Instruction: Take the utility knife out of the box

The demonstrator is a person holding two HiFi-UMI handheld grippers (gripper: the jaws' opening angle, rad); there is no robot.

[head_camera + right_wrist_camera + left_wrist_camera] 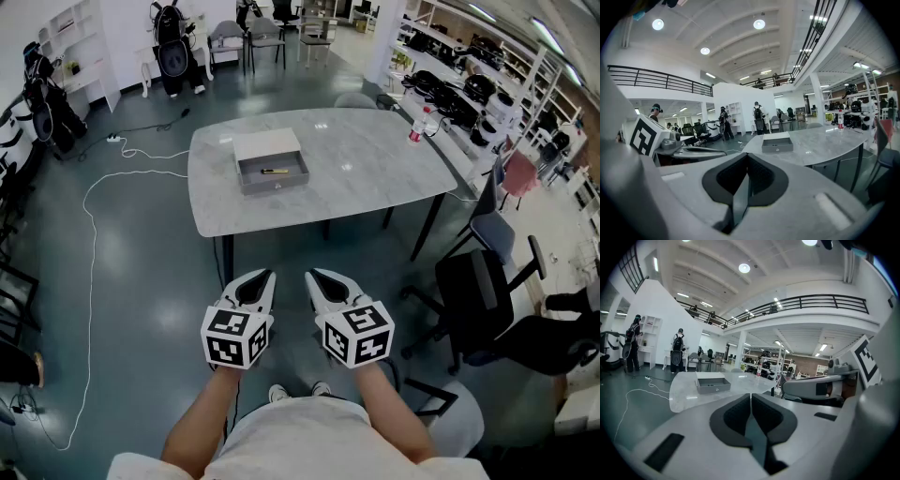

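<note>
A grey open box (272,173) sits on the marble table (375,169), with its lid part (267,146) lying just behind it. Inside it lies the small dark and yellow utility knife (274,172). Both grippers hang well short of the table, above the floor and close to my body. My left gripper (264,276) and right gripper (315,276) are side by side, both shut and empty. The left gripper view shows the box (712,383) far ahead beyond the shut left gripper (750,396). In the right gripper view the box (777,144) stands beyond the shut right gripper (747,160).
A red-capped bottle (415,125) stands at the table's right end. Black office chairs (483,291) crowd the floor to the right. A white cable (91,281) loops across the floor on the left. Shelves and people with backpacks (677,350) are far behind the table.
</note>
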